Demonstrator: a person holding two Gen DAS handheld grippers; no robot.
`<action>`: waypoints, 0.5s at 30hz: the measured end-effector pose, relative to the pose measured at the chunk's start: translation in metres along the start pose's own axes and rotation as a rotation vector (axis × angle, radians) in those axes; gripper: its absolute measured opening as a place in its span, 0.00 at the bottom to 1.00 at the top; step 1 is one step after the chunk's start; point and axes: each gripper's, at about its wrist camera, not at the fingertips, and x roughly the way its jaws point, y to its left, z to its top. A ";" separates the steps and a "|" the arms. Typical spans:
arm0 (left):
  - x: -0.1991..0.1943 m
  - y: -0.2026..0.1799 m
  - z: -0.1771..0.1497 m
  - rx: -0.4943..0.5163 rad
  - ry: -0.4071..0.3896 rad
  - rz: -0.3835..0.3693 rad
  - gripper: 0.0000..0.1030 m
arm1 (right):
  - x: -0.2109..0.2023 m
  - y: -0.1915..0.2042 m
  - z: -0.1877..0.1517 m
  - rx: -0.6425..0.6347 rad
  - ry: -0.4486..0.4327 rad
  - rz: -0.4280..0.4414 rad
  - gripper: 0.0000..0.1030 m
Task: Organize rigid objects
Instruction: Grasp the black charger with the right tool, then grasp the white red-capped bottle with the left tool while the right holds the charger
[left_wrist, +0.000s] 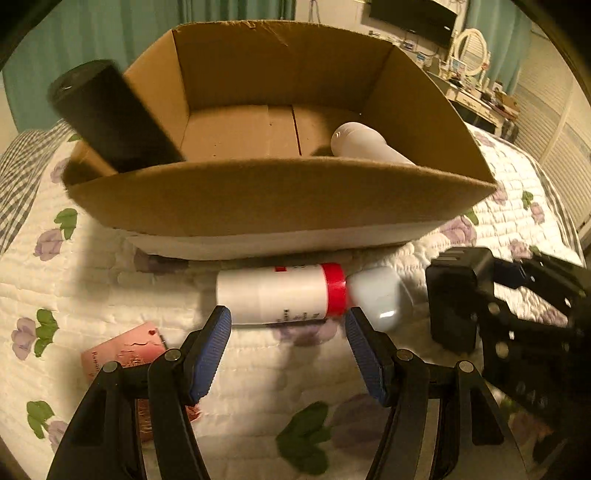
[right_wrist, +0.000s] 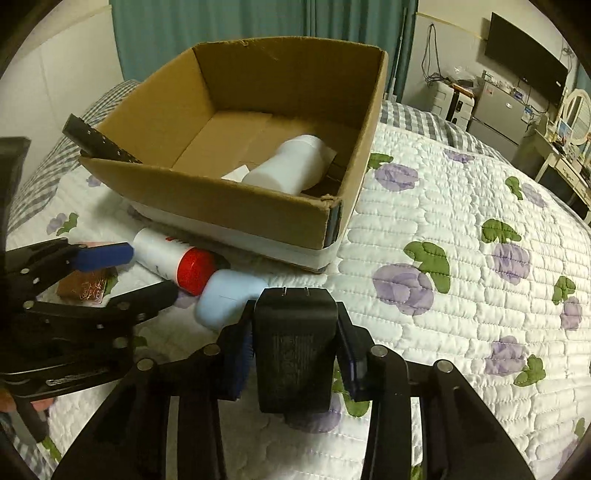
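**Ana:** Left wrist view: the left gripper (left_wrist: 288, 325) hangs over the quilt (left_wrist: 92, 280) with its blue pads (left_wrist: 210, 354) spread wide, nothing between them. Just past its tips lies a white bottle (left_wrist: 273, 293) with a red cap (left_wrist: 335, 290), on its side, right in front of the box (left_wrist: 280, 199).

**Ben:** And the pale blue bottle (left_wrist: 380, 295)?

**Ana:** It lies touching the red cap, toward the right.

**Ben:** Right wrist view: the right gripper (right_wrist: 295, 354) is clamped on a black block (right_wrist: 295, 347), pads pressing both its sides.

**Ana:** What's in the box?

**Ben:** A white bottle (right_wrist: 291, 166) lying near the right wall, and a black cylinder (left_wrist: 110, 114) leaning over the left corner.

**Ana:** A pink card (left_wrist: 125, 354) lies on the quilt near the left gripper's left finger.
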 end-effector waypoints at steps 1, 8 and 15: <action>0.001 -0.001 0.001 -0.013 0.002 0.003 0.65 | -0.003 -0.003 0.002 0.003 -0.004 -0.001 0.37; 0.012 -0.006 0.003 -0.074 -0.041 0.088 0.69 | -0.004 -0.008 0.005 0.019 -0.024 -0.006 0.37; 0.031 0.014 -0.001 -0.131 0.022 0.032 0.78 | -0.006 -0.008 0.001 0.022 -0.025 -0.002 0.37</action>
